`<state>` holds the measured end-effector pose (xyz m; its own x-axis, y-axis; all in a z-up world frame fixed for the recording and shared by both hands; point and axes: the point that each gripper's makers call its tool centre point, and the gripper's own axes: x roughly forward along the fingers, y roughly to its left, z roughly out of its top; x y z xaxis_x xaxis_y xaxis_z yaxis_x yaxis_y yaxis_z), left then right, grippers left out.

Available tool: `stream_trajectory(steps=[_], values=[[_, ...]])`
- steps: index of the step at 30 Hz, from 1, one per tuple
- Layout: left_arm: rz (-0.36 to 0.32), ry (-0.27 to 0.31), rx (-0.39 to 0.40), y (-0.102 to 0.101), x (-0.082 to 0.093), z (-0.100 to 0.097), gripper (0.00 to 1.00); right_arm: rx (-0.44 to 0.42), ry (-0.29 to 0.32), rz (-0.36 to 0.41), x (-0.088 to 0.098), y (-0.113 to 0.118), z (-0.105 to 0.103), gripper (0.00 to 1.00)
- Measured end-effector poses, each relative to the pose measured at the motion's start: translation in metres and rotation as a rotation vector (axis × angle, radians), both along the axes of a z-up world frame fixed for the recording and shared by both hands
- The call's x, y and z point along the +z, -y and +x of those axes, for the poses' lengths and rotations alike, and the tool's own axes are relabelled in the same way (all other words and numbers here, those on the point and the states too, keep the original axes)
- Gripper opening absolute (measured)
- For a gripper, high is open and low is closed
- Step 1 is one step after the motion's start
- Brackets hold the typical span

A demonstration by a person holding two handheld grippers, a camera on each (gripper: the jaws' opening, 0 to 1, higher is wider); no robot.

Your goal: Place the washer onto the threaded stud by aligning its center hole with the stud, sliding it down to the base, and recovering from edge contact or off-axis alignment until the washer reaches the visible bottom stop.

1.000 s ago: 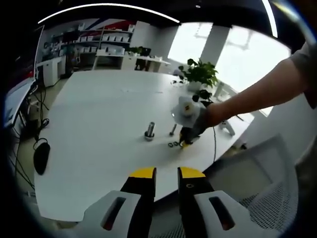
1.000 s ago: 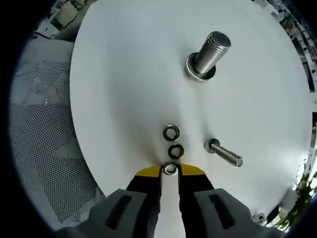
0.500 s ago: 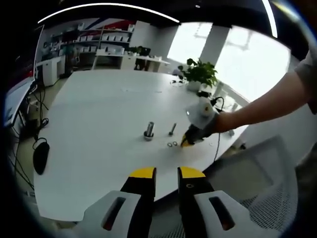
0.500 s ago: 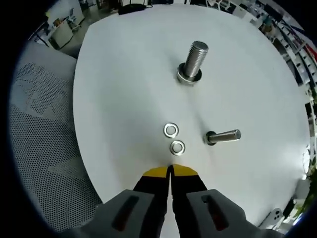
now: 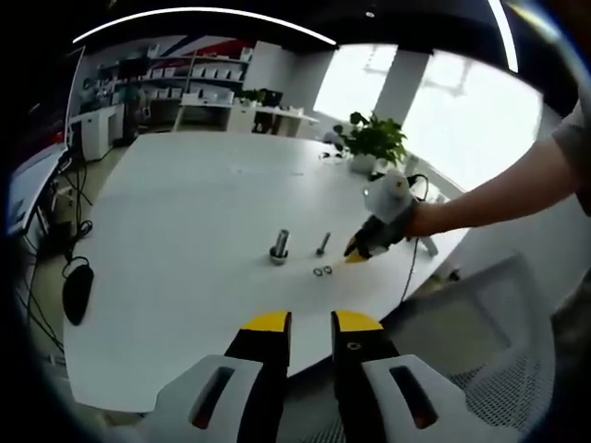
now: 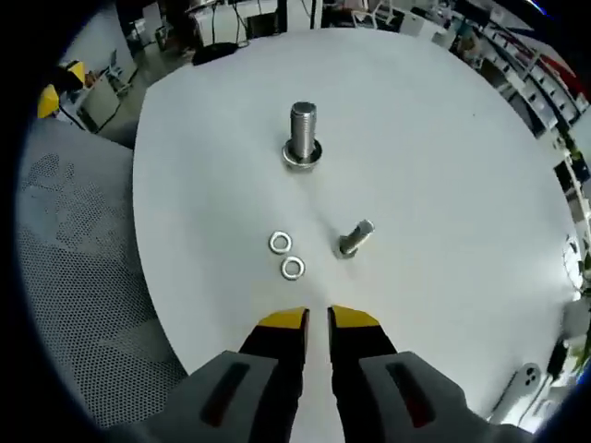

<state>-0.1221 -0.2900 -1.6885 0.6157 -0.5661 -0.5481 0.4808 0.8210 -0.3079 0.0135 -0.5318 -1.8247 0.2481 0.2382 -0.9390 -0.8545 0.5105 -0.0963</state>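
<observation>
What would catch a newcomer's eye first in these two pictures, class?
In the right gripper view, a large threaded stud stands upright on the white table, with two loose washers side by side nearer the camera and a smaller bolt beside them. The right gripper hovers just short of the washers. In the left gripper view, a person's arm reaches across the table.

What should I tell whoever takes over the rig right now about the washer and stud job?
Left tool: open, empty, held back from the table edge.
Right tool: open, empty, above the white table, just short of the washers.
Near washer and far washer lie flat, close together. A small bolt sits beside them. The threaded stud stands upright beyond.
Done: neither loose washer is on the stud.
Left: grasp a washer, centre its hole over the stud, slide it to the base.
</observation>
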Motion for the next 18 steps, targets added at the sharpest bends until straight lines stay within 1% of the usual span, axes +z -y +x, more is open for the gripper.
stream_trajectory(steps=[1, 2, 3, 4, 5, 6, 9, 10, 11, 13, 14, 16, 17, 18], values=[[0.0, 0.001, -0.001, 0.0, 0.0, 0.0, 0.15, -0.003, 0.005, -0.007, 0.0, 0.004, 0.001, 0.17], [0.001, 0.002, -0.002, 0.0, 0.0, 0.0, 0.15, -0.02, 0.017, -0.024, 0.001, 0.018, 0.006, 0.2], [0.002, 0.001, -0.002, 0.0, 0.0, 0.0, 0.15, -0.034, 0.022, -0.028, 0.002, 0.025, 0.008, 0.21], [0.002, 0.0, 0.0, 0.0, 0.0, 0.0, 0.15, -0.07, 0.022, -0.024, 0.003, 0.036, 0.009, 0.21], [0.002, -0.001, 0.002, 0.0, 0.0, 0.0, 0.15, -0.103, 0.011, -0.017, 0.002, 0.041, 0.008, 0.21], [0.003, 0.0, 0.004, -0.001, 0.0, 0.0, 0.15, -0.12, 0.001, -0.015, 0.002, 0.049, 0.008, 0.21], [0.005, -0.004, 0.011, -0.002, -0.001, 0.0, 0.15, -0.136, 0.0, -0.037, 0.002, 0.069, 0.007, 0.21], [0.006, -0.006, 0.012, -0.002, -0.001, 0.0, 0.15, -0.153, -0.014, -0.042, 0.0, 0.076, 0.005, 0.21], [0.007, -0.007, 0.012, -0.002, -0.001, 0.0, 0.15, -0.185, -0.047, -0.054, -0.002, 0.083, -0.002, 0.22], [0.009, -0.008, 0.012, -0.002, -0.002, 0.0, 0.15, -0.205, -0.051, -0.063, -0.004, 0.093, -0.008, 0.22], [0.009, -0.01, 0.01, -0.002, -0.002, 0.0, 0.15, -0.222, -0.059, -0.073, -0.006, 0.103, -0.014, 0.22], [0.011, -0.014, 0.008, -0.002, -0.003, -0.001, 0.15, -0.26, -0.104, -0.106, -0.012, 0.119, -0.029, 0.22], [0.012, -0.015, 0.008, -0.002, -0.003, -0.001, 0.15, -0.263, -0.128, -0.134, -0.015, 0.13, -0.038, 0.22], [0.012, -0.015, 0.01, -0.002, -0.003, -0.001, 0.15, -0.258, -0.128, -0.144, -0.017, 0.138, -0.042, 0.22]])
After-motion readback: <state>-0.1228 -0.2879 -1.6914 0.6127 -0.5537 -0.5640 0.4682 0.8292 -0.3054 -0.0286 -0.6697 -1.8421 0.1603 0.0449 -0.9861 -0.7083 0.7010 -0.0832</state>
